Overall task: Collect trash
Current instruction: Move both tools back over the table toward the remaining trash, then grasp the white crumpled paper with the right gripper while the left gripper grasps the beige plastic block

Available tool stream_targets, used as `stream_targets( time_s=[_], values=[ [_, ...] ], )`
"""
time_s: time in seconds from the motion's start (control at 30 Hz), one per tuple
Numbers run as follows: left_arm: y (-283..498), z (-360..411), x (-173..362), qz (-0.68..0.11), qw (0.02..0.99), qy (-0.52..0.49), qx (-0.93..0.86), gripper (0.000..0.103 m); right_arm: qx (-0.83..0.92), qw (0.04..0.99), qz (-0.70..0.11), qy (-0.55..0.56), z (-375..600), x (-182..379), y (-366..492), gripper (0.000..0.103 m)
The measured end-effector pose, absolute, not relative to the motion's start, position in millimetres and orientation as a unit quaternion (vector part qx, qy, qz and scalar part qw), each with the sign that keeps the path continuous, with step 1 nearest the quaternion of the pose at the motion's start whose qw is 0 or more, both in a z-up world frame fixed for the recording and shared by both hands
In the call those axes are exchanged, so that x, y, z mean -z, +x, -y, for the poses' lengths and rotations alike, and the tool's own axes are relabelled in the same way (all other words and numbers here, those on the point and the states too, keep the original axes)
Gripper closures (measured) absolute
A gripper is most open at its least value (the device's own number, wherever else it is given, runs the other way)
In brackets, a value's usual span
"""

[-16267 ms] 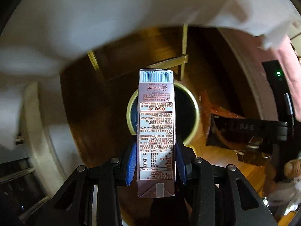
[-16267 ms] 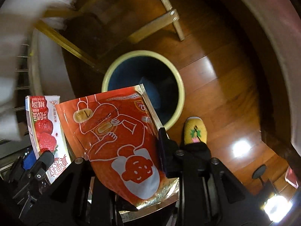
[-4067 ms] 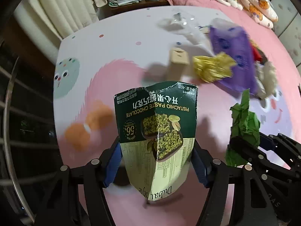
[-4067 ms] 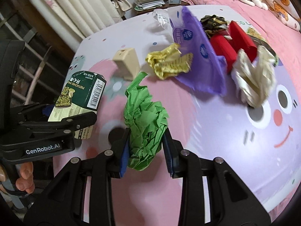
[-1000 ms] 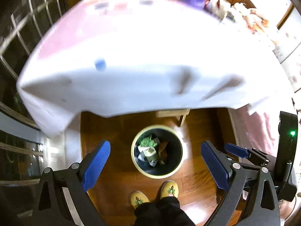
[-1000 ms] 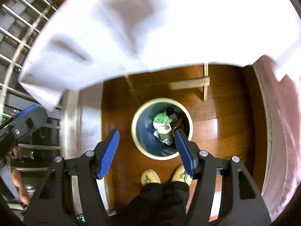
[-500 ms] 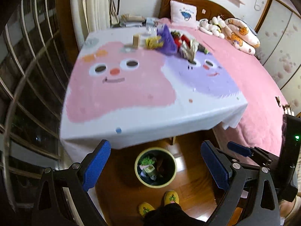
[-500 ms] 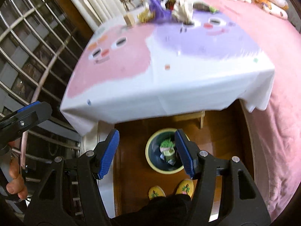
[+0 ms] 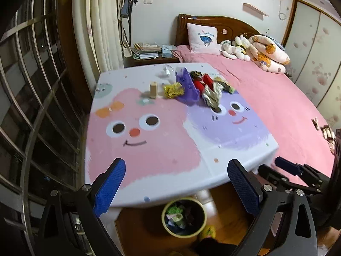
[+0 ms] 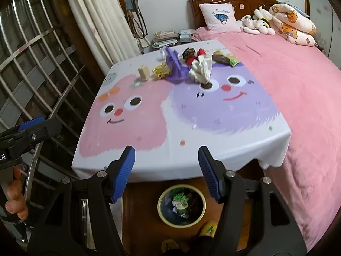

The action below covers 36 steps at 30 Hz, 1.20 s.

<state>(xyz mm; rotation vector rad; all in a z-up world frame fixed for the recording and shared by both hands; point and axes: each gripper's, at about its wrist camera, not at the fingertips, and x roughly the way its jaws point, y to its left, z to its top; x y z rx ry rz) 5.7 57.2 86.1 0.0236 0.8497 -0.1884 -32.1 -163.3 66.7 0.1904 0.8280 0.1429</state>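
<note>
- Left gripper: jaws wide apart, empty.
- Right gripper: jaws apart, empty.
- Trash pile: on the counter, well beyond both grippers.
- Bin: on the floor, below the right gripper, holding trash.

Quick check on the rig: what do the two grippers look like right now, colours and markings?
Both are black plastic frames with silver screws. The left gripper and right gripper each carry two blue ribbed pads. White lettering ending in "AI" shows on the left one's body in the right wrist view.
</note>
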Motion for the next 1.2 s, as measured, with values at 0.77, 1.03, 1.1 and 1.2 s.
stream_targets(
  time_s=[0.77,1.03,1.1,1.2],
  values=[
    [321.5,-10.6,5.9,-0.479,0.876,-0.041,-0.048,0.006,-0.104,0.862,-0.489,0.083,257.5,22.8,359.9,0.044],
    [386.6,-14.3,29.6,-0.489,0.867,-0.055,-0.077,0.006,-0.103,0.837,-0.533,0.065,238.5,65.3,413.0,0.044],
    [401.2,-15.7,36.3,-0.492,0.865,-0.06,-0.081,0.006,-0.098,0.833,-0.542,0.047,232.2,73.4,418.6,0.044],
    [419.9,-18.0,47.6,-0.496,0.861,-0.058,-0.092,0.006,-0.102,0.83,-0.547,0.039,231.8,79.8,421.5,0.045]
  ],
)
